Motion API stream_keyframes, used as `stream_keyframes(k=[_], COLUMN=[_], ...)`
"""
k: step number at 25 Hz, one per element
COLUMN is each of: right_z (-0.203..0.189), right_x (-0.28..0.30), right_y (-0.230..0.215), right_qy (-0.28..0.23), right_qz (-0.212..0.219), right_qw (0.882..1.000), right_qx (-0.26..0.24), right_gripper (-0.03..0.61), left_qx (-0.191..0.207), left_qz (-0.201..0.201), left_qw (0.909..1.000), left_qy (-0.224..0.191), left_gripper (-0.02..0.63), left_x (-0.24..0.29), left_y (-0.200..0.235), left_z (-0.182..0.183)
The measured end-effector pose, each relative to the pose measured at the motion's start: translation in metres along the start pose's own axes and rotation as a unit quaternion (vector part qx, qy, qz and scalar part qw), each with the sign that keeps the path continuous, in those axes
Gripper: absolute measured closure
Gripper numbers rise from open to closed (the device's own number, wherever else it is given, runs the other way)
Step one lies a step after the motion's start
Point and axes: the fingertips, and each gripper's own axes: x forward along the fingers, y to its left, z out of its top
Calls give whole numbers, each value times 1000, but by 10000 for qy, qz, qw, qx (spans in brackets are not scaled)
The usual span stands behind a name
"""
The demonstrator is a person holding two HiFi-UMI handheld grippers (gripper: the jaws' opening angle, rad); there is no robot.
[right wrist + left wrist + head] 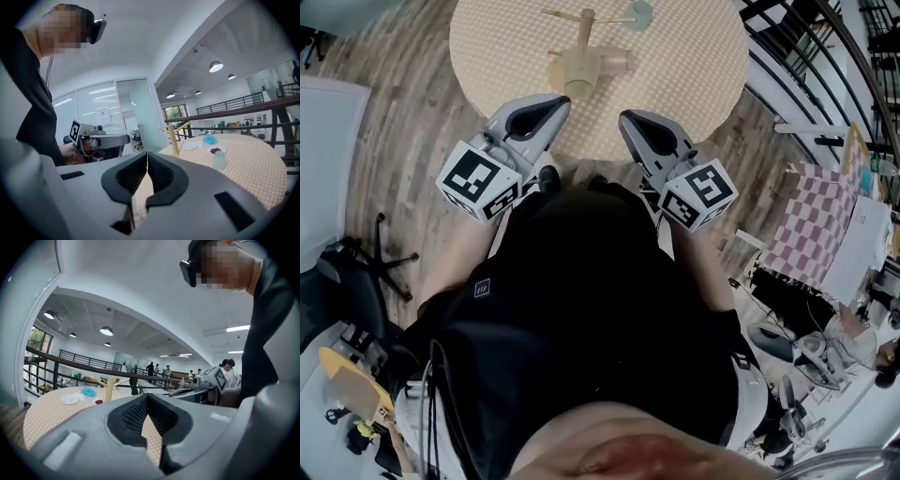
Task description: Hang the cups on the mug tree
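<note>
Clenching empty, left hand-held gripper (pixel 147 395), right hand-held gripper (pixel 147 153), cup (pixel 219 161) in right gripper view, not left.

I see bright, even light from ceiling lamps (pixel 106 330). Shadows soft. Heavy fisheye bending, dark corners in both gripper views. Head view dimmer, edges soft.

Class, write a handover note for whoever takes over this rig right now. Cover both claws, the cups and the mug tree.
Left claw: shut, empty.
Right claw: shut, empty.
Wooden mug tree stands on the round checked table. A pale green translucent cup stands on the table apart from it.
Done: nothing, no cup seen hanging.
Left: grasp the cup and hang it on a branch.
</note>
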Motion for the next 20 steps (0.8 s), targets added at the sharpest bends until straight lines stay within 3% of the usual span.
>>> stream_keyframes(k=[5, 8, 12, 15, 20], right_z=[-1, 1, -6, -10, -17], right_x=[-25, -44, -72, -91, -99], right_y=[-28, -49, -73, -94, -121], right_qy=[78, 103, 458, 651, 952], right_qz=[448, 774, 1198, 1458, 1741], right_qw=[9987, 9963, 9890, 9835, 9734], right_qx=[-213, -368, -737, -850, -1148], right_gripper=[560, 560, 558, 554, 474], left_qx=[30, 56, -331, -494, -452], left_qz=[367, 805, 1567, 1915, 2227], left_qw=[9993, 9967, 9868, 9796, 9733], left_qy=[49, -13, -256, -343, -322], left_gripper=[607, 607, 607, 607, 607], left_x=[25, 49, 69, 84, 97], left_y=[-14, -26, -43, -65, -96], left_z=[-4, -3, -5, -7, -11])
